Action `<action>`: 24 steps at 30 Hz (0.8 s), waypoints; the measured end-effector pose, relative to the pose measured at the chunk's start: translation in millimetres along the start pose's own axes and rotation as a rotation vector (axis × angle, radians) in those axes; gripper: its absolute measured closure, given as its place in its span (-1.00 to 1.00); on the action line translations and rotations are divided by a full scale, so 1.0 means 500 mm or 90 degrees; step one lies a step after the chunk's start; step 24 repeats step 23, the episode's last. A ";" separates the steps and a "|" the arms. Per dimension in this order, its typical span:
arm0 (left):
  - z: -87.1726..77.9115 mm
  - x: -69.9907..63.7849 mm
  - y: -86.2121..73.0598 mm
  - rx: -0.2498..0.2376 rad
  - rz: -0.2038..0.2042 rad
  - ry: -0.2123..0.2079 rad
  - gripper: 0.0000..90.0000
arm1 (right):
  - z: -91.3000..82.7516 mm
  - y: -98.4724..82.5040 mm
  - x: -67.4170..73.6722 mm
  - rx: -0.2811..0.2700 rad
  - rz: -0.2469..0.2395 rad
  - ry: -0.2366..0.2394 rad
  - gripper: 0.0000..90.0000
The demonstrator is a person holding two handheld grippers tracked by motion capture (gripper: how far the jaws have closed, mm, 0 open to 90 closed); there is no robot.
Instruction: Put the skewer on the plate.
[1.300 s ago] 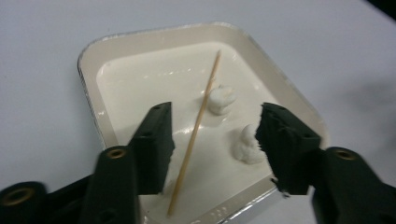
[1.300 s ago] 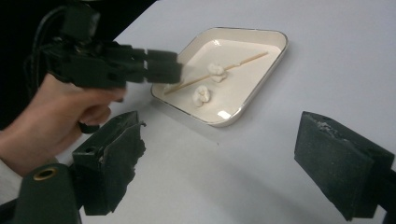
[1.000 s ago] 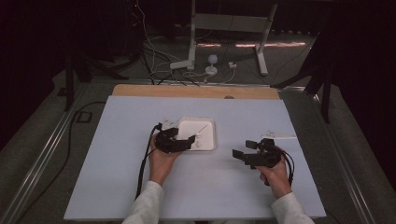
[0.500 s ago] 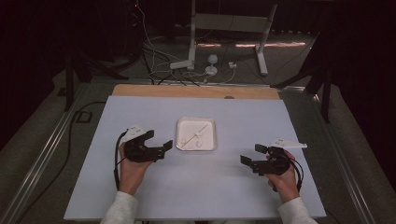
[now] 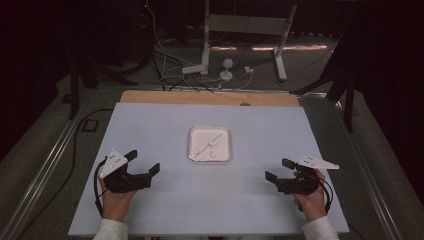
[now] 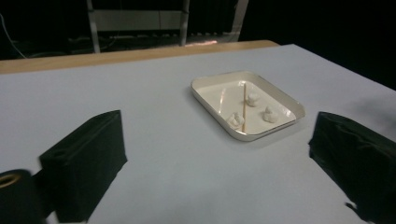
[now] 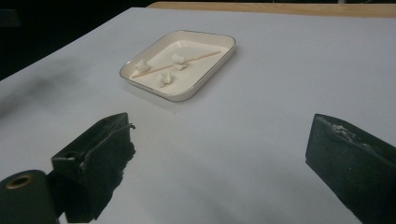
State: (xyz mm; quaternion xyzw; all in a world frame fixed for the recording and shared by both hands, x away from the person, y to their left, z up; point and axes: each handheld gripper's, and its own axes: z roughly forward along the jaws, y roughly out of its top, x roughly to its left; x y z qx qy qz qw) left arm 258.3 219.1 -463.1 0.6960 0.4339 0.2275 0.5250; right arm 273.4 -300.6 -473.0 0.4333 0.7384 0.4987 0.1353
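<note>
A shallow white tray (image 5: 210, 126) sits in the middle of the pale table. In it lie three small white lumps (image 6: 269, 114) and a thin wooden stick (image 6: 243, 105). My left gripper (image 5: 145, 161) is at the front left, well away from the tray and pointing toward it. Its jaws have just been opening and stand open, with nothing between them. My right gripper (image 5: 276, 169) is at the front right, also aimed at the tray. Its jaws have just been opening too and hold nothing. The right gripper view has the tray (image 7: 180, 96) and stick (image 7: 182, 63) ahead of the spread jaws.
A wooden strip (image 5: 210, 98) runs along the table's far edge. Behind it on the floor are a metal stand (image 5: 240, 45) and loose cables (image 5: 165, 75). Bare table surface (image 5: 210, 200) lies between the two grippers.
My left hand has swung left and back from beside the tray to the front left. My right hand has drifted a little to the right. Both pairs of jaws stand wider.
</note>
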 end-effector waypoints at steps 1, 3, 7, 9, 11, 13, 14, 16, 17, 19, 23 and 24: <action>-0.005 0.002 -0.002 -0.001 0.001 0.006 -0.95 | -0.002 -0.001 0.000 -0.003 -0.003 -0.003 -0.89; -0.013 0.007 -0.006 0.006 0.005 0.024 -0.97 | -0.006 -0.004 0.000 -0.006 -0.010 -0.014 -0.91; -0.027 0.018 -0.018 0.009 0.004 0.038 -0.99 | -0.014 -0.013 0.001 -0.012 -0.014 -0.027 -0.94; -0.033 0.021 -0.022 0.005 0.008 0.043 -0.99 | -0.017 -0.019 0.000 -0.016 -0.018 -0.034 -0.94; -0.038 0.023 -0.023 0.002 0.013 0.045 -0.99 | -0.018 -0.021 -0.002 -0.019 -0.014 -0.036 -0.95; -0.043 0.026 -0.025 -0.003 0.009 0.042 -0.99 | -0.018 -0.022 -0.003 -0.020 -0.014 -0.039 -0.96; -0.045 0.027 -0.026 -0.006 0.008 0.042 -0.99 | -0.017 -0.023 -0.004 -0.019 -0.016 -0.040 -0.96; -0.046 0.027 -0.028 -0.004 0.008 0.044 -0.99 | -0.015 -0.024 -0.003 -0.013 -0.016 -0.042 -0.98; -0.046 0.027 -0.028 -0.005 0.009 0.044 -0.99 | -0.014 -0.025 -0.002 -0.013 -0.017 -0.043 -0.98; -0.046 0.028 -0.029 -0.007 0.009 0.043 -0.99 | -0.013 -0.025 -0.001 -0.014 -0.019 -0.043 -0.98; -0.046 0.029 -0.029 -0.010 0.009 0.046 -0.99 | -0.015 -0.024 0.000 -0.017 -0.020 -0.050 -0.98; -0.046 0.029 -0.029 -0.010 0.009 0.046 -0.99 | -0.015 -0.024 0.000 -0.017 -0.020 -0.050 -0.98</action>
